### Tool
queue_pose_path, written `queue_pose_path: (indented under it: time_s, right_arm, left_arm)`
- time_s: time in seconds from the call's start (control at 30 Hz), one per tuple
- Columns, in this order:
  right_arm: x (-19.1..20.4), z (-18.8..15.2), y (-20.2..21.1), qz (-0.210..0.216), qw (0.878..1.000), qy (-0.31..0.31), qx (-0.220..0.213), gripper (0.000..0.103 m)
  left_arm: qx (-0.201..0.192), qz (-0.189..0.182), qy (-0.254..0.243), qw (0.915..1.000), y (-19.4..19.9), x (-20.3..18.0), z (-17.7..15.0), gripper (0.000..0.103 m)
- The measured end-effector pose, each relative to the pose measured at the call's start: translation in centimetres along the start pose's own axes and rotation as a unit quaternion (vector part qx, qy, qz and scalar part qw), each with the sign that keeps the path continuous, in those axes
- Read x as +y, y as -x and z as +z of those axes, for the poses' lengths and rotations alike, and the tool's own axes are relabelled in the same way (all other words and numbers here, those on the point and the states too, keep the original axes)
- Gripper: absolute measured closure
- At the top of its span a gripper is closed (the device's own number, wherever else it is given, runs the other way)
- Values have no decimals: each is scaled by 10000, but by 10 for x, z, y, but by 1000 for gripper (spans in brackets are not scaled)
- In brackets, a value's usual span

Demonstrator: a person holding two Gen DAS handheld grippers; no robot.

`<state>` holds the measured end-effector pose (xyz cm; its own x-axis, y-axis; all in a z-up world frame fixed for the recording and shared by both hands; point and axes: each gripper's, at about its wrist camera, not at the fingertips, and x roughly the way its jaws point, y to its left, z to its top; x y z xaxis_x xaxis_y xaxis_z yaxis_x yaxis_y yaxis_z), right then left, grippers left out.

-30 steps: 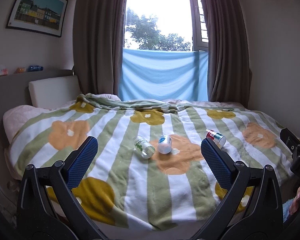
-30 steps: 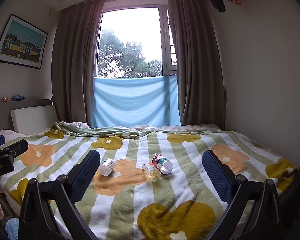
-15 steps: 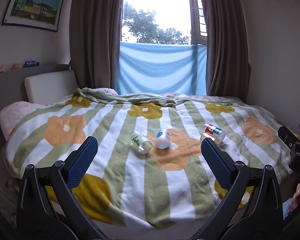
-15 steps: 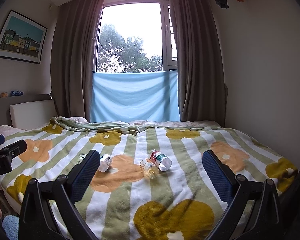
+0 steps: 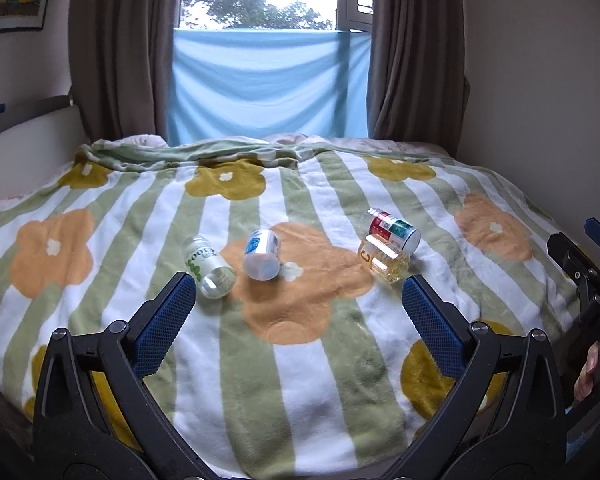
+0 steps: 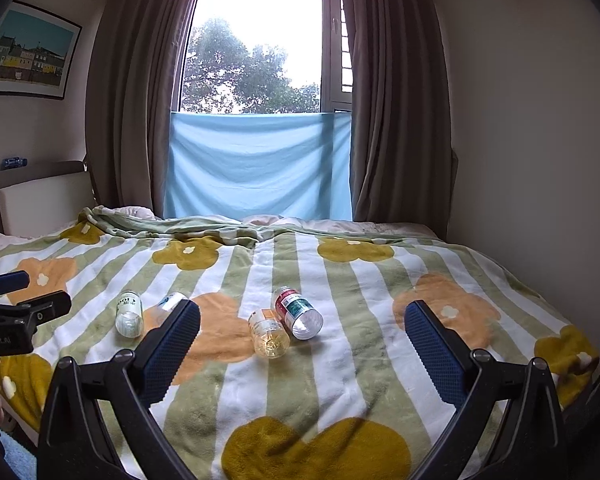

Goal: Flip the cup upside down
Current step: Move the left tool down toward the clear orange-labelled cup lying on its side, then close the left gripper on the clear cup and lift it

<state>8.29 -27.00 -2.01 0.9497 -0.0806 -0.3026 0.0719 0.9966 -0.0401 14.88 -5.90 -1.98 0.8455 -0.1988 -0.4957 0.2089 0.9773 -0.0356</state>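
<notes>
Several glass cups lie on their sides on the flowered blanket (image 5: 300, 360). In the left wrist view a green-print cup (image 5: 209, 270) and a blue-print cup (image 5: 261, 254) lie ahead, a red-and-green cup (image 5: 392, 230) and an orange-print cup (image 5: 384, 261) to the right. My left gripper (image 5: 299, 304) is open and empty, short of them. In the right wrist view the orange-print cup (image 6: 268, 334) and red-and-green cup (image 6: 298, 312) lie ahead, the green-print cup (image 6: 129, 312) at left. My right gripper (image 6: 302, 330) is open and empty.
The bed fills the room, with a headboard (image 6: 40, 200) at left, a wall (image 6: 540, 160) at right, and curtains and a blue cloth (image 6: 260, 166) at the window behind. The other gripper shows at each view's edge (image 5: 592, 284) (image 6: 12, 316).
Both grippers have moved forward and tilted down toward the cups, which now look larger and nearer. Both stay open. The cups have not moved.
</notes>
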Motion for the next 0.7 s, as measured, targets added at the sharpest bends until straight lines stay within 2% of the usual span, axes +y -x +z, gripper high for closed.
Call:
queue_pose_path:
  time_s: [0.2, 0.3, 0.4, 0.57, 0.7]
  right_arm:
    - [-13, -22, -26, -34, 9999, -83, 74, 1]
    - [-15, -36, -34, -71, 9998, -111, 151, 1]
    - [-9, -44, -38, -215, 9996, 130, 93, 1]
    - [-7, -51, -46, -156, 9996, 148, 195, 1]
    - [-14, -56, -56, -119, 9988, -57, 476, 1]
  left_arm:
    - [746, -500, -301, 9955, -102, -37, 32, 0]
    - [1302, -786, -254, 9880, -164, -55, 43, 0]
    - [1853, -973, -25, 9778, -222, -67, 45, 0]
    - [2579, -828, 200, 9624, -300, -81, 35, 1]
    - [2980, -830, 341, 9503, -333, -88, 25, 1]
